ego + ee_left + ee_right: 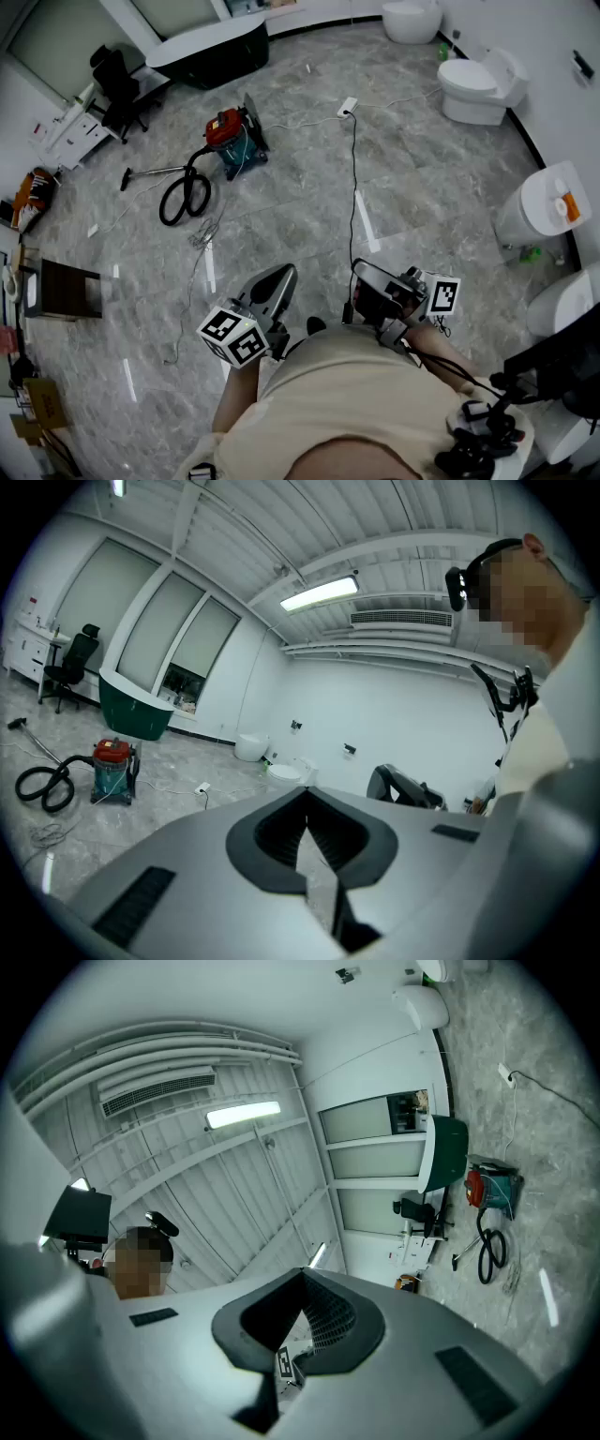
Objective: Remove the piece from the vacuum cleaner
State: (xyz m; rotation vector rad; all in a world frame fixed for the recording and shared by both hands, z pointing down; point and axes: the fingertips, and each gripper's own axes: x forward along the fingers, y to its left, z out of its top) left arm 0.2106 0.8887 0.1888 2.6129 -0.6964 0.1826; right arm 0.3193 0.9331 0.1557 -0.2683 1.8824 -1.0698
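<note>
Head view shows both of my grippers held close in front of my body, above the marble floor [309, 187]. My left gripper [307, 803] has its jaws pressed together with nothing between them. My right gripper [302, 1283] is likewise closed and empty, tilted upward. The vacuum cleaner [228, 139], red on top with a teal body, stands well apart from me toward the floor's far left, near the dark bathtub [211, 47]. Its black hose [183, 197] lies looped just beside it, seemingly joined to a wand [150, 172], though that is too small to be sure.
</note>
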